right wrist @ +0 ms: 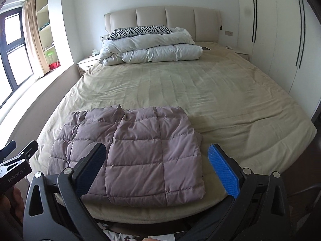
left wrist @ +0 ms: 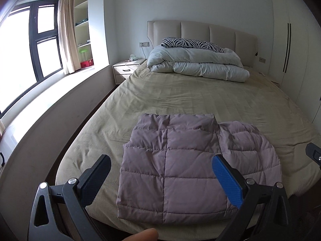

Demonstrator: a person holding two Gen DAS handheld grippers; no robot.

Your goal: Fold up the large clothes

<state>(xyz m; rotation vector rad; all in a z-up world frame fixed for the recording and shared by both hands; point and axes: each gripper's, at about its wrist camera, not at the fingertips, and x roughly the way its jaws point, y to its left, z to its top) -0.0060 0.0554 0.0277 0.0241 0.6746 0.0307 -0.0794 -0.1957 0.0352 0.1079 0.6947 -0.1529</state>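
A mauve quilted puffer jacket (left wrist: 180,160) lies folded into a thick rectangle at the foot of the bed (left wrist: 180,96); it also shows in the right wrist view (right wrist: 144,154). My left gripper (left wrist: 161,162) is open and empty, held above the jacket near the foot edge. My right gripper (right wrist: 156,154) is open and empty, also above the jacket. Part of the right gripper (left wrist: 314,153) shows at the right edge of the left wrist view, and the left gripper (right wrist: 18,160) shows at the left edge of the right wrist view.
A folded white duvet (left wrist: 198,66) with a zebra-print pillow (left wrist: 190,44) lies at the headboard. A nightstand (left wrist: 126,70) stands left of the bed, beside a window ledge (left wrist: 60,92). White wardrobes (right wrist: 280,40) line the right wall.
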